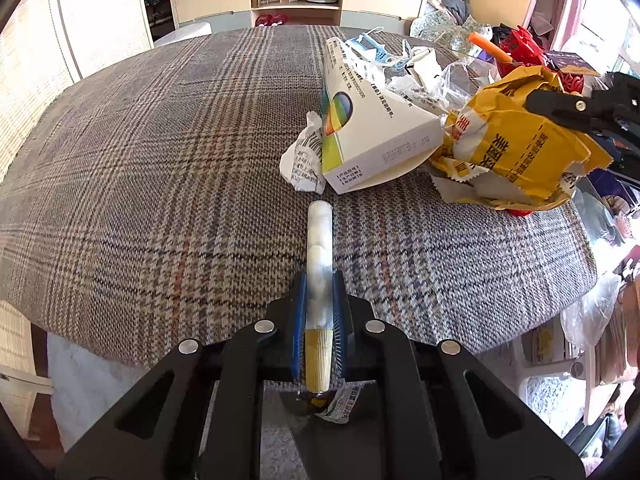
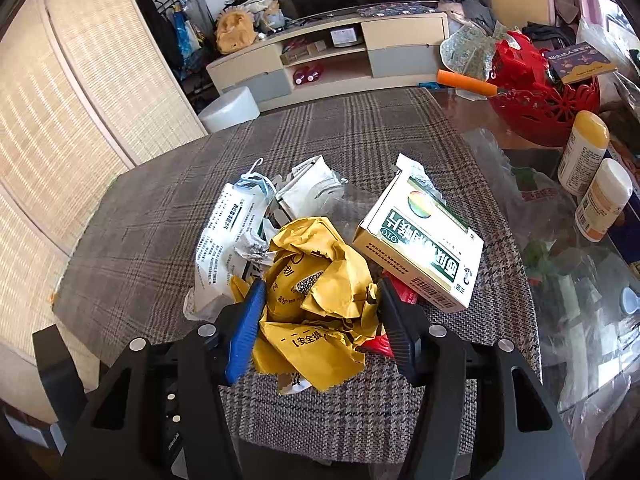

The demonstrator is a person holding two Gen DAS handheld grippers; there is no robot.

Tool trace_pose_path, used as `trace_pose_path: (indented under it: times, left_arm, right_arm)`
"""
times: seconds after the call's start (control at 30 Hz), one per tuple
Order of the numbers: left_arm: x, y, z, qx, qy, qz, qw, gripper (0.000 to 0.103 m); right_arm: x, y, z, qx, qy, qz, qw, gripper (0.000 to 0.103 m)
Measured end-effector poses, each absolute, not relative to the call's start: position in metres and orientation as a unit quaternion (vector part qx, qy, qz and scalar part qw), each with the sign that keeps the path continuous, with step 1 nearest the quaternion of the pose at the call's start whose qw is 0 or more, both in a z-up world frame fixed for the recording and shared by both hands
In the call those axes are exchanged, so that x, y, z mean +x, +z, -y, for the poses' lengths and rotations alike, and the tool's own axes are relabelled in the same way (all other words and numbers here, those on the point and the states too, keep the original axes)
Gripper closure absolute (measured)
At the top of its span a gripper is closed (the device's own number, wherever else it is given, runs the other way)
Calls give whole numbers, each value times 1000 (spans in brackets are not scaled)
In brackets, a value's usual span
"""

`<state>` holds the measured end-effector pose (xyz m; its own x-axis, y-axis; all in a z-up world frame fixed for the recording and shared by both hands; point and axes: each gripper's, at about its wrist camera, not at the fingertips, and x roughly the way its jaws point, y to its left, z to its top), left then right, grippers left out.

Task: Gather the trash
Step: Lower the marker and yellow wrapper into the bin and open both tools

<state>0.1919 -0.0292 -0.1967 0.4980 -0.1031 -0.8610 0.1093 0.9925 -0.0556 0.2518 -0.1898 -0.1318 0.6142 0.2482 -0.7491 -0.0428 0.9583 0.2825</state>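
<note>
The left gripper point(image 1: 319, 312) is pinched tight on a clear plastic tube point(image 1: 319, 264) with a ribbed yellow cap, white cotton-like balls packed inside; the tube sticks straight out past the fingertips, over the plaid tablecloth point(image 1: 160, 184). Just beyond the tube's tip sits the trash heap: a crumpled white receipt point(image 1: 302, 160), a white medicine box point(image 1: 372, 128) with a rainbow-coloured circle on it, leaning on the pile, and a crumpled yellow paper bag point(image 1: 516, 152) beside it. The right gripper point(image 2: 320, 320) has its jaws spread wide on either side of that yellow paper bag point(image 2: 316, 300), the blue pad and the black pad flanking the crumple; whether they are pressing it I cannot tell. The medicine box point(image 2: 420, 256) lies just right of the bag, a white wet-wipe packet point(image 2: 228, 236) to its left, and a red openwork basket point(image 2: 540, 96) stands well off near two yellow-capped bottles point(image 2: 584, 152).
</note>
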Motion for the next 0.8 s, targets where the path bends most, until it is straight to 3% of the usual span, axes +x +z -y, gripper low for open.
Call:
trace_pose_path:
  times: [0.8]
  left_arm:
    - [86,-196,8,-15,-117,-503,856,92]
  right_arm:
    - [125,-134,184,122,116,-444,880,45]
